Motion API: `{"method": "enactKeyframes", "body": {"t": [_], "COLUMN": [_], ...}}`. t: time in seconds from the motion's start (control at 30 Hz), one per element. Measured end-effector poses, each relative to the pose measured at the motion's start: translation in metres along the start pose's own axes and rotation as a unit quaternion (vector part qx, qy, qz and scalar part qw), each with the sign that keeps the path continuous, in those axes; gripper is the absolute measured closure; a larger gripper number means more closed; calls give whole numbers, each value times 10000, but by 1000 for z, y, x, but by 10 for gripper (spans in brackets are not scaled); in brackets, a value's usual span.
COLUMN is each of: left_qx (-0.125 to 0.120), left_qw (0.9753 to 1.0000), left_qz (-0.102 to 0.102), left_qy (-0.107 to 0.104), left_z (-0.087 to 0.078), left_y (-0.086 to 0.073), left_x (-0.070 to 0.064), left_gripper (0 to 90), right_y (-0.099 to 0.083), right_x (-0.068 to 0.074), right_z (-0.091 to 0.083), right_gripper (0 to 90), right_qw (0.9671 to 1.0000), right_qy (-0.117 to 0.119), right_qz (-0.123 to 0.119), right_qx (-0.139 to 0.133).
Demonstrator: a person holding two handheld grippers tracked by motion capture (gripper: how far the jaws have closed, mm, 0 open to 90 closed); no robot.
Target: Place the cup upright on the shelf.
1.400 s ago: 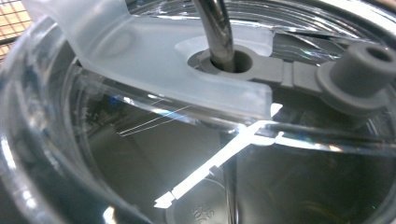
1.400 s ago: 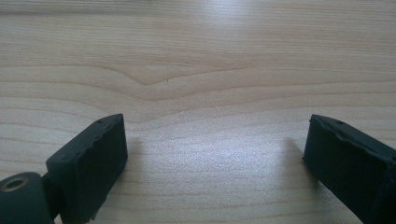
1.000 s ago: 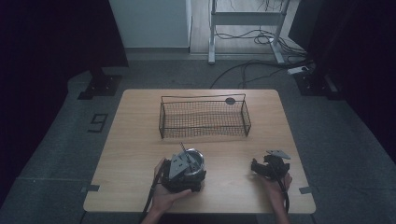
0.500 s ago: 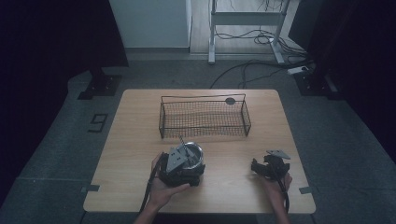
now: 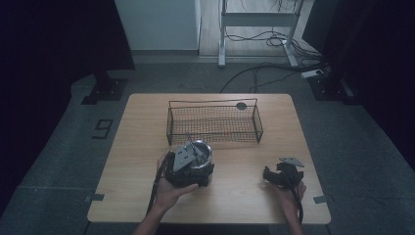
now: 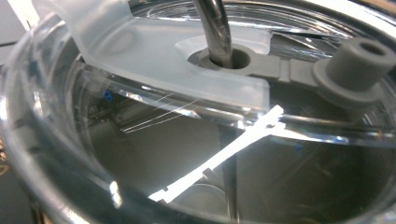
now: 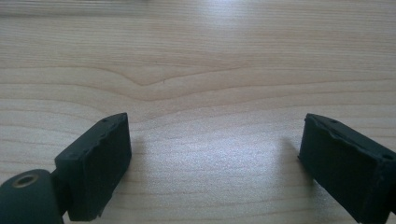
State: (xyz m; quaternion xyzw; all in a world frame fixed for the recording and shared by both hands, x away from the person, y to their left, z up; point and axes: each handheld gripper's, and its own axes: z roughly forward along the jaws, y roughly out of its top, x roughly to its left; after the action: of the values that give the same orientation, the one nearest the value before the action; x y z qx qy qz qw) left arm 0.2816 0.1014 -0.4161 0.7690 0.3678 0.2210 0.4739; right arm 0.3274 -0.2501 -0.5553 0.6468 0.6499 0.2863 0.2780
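A steel tumbler [image 5: 200, 152] with a clear lid [image 6: 140, 60] and a metal straw [image 6: 215, 28] stands at the near left of the wooden table [image 5: 235, 200]. My left gripper [image 5: 188, 166] is closed around it from the near side. Its jaws are hidden behind the lid in the left gripper view. A grey stopper [image 6: 357, 63] hangs open beside the straw hole. My right gripper [image 5: 276, 175] rests low at the near right, and in its own view the right gripper [image 7: 215, 158] is open over bare wood.
A black wire basket [image 5: 213, 102] stands across the middle of the table, just beyond the tumbler. A small dark disc [image 5: 241, 105] sits at its far right rim. Beyond the table are a desk frame [image 5: 254, 19] and floor cables [image 5: 274, 73].
My left gripper and the tumbler have shifted slightly left and away, toward the basket. The right gripper has stayed still.
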Motion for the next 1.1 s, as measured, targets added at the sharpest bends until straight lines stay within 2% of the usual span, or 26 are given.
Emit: {"method": "enactKeyframes", "body": {"t": [0.73,0.87,1.1], "left_qx": [-117,-101,-51], "left_qw": [9995,9995,9990], "left_qz": [-122,-172,-188], "left_qy": [251,260,401], "left_z": [-3,-3,-1], "left_y": [27,30,39], "left_x": [24,29,37], "left_gripper": [40,40,40], "right_y": [0,0,0], "right_x": [0,1,0], "right_z": [0,0,0], "right_gripper": [97,100,107], "right_qw": [10000,10000,10000], "right_qy": [-14,-17,13], "right_qz": [10,11,-27], "right_qx": [-2,-9,-25]}}
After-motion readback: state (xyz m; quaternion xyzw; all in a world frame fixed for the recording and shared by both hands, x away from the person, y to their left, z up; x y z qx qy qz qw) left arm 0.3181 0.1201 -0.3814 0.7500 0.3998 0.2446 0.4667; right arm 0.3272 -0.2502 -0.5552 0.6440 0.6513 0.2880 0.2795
